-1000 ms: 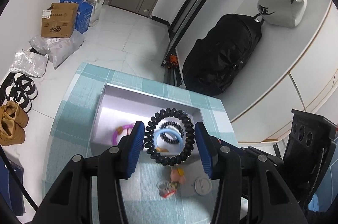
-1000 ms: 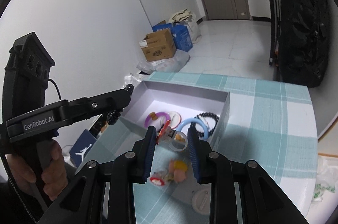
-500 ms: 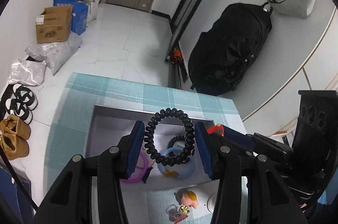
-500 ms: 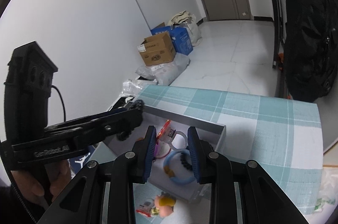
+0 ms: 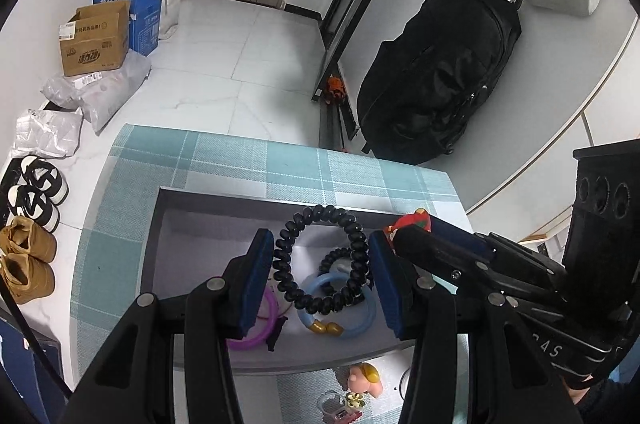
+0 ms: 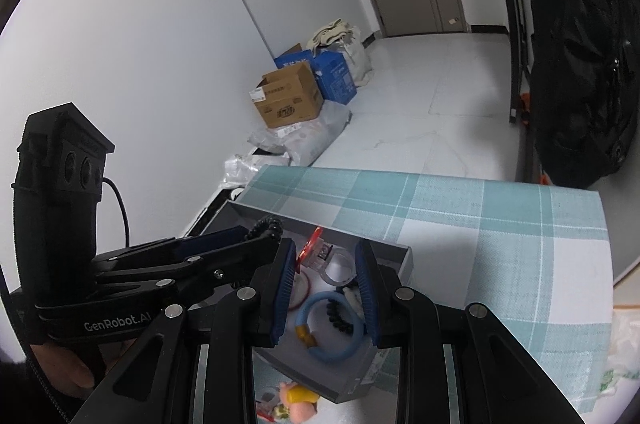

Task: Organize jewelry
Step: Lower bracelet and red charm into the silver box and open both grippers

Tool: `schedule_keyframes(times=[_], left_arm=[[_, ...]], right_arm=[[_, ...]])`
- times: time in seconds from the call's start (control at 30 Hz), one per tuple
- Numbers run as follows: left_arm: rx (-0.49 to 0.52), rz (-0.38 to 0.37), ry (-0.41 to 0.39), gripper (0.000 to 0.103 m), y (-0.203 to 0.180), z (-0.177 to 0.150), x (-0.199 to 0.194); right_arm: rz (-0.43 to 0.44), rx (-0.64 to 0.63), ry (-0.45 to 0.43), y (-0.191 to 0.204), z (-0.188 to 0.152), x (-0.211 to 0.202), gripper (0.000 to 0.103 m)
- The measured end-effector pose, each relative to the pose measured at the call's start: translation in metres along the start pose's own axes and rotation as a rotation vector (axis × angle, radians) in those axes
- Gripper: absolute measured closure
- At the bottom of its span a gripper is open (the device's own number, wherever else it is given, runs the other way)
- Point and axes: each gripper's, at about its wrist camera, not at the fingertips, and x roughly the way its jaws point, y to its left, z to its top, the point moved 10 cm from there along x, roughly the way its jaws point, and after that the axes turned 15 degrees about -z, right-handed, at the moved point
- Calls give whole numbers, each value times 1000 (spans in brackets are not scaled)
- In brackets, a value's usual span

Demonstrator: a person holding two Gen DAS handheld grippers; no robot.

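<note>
My left gripper (image 5: 322,282) is shut on a black spiral hair tie (image 5: 320,260) and holds it above the open grey box (image 5: 240,202). My right gripper (image 6: 326,294) is shut on a clear ring with a red charm (image 6: 320,256), also over the box (image 6: 394,252); it shows in the left wrist view (image 5: 410,222). In the box lie a blue bracelet (image 5: 340,320), a purple ring (image 5: 256,334) and a black bead bracelet (image 5: 334,258). The blue bracelet shows in the right wrist view (image 6: 320,340).
Small trinkets (image 5: 362,378) lie on the checked tablecloth (image 5: 240,160) in front of the box. On the floor are cardboard boxes (image 5: 96,40), shoes (image 5: 32,200) and a black bag (image 5: 436,76).
Both grippers have moved forward from the trinkets to above the box, each still holding its item.
</note>
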Motion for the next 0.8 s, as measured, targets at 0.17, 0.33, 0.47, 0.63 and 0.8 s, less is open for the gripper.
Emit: schedule_keyframes(times=[0.17, 0.33, 0.47, 0.63, 0.8], left_arm=[[-8, -22, -10, 60, 1, 0, 1], [6, 1, -16, 59, 1, 0, 1], [-38, -46, 23, 53, 2, -7, 7], [-61, -42, 4, 37, 3, -10, 2], [-39, -27, -14, 36, -1, -9, -4]], right_arm=[[-15, 12, 15, -4, -4, 4, 74], [-14, 20, 13, -5, -3, 4, 72], [-43, 32, 3, -11, -2, 2, 66], [-49, 75, -26, -21, 0, -7, 49], [-52, 107, -77, -30, 6, -23, 41]])
